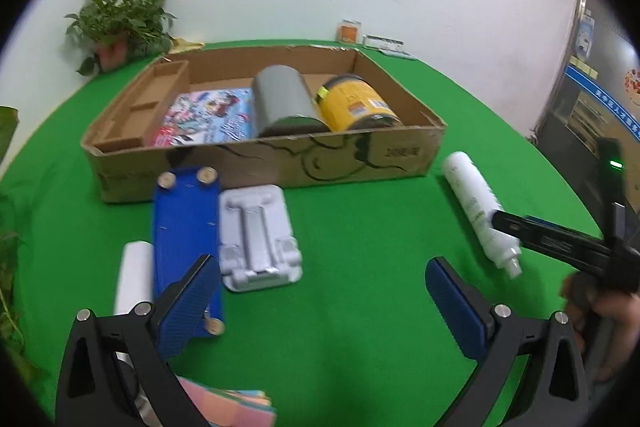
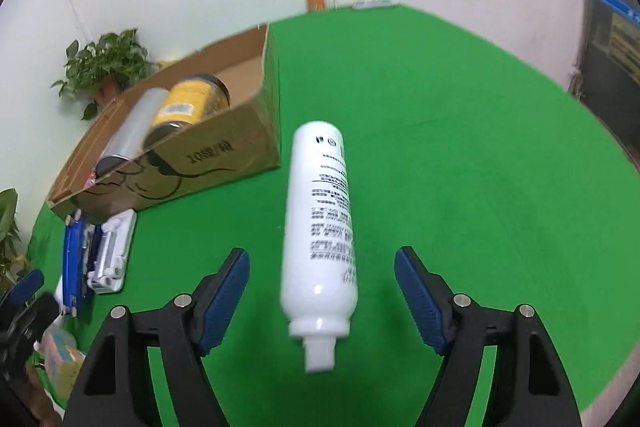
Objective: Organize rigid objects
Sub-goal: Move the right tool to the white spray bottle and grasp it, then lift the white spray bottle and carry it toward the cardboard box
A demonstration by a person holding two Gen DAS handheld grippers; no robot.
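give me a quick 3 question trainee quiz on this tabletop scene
1. True or false: the white bottle lies on its side on the green table, between the open fingers of the right gripper.
2. Which item is inside the cardboard box? A) blue board B) yellow can C) white stand
3. Fill in: the left gripper is ____ and holds nothing.

Key:
1. True.
2. B: the yellow can lies in the box beside the grey cylinder; the blue board and white stand lie on the table in front of it.
3. open
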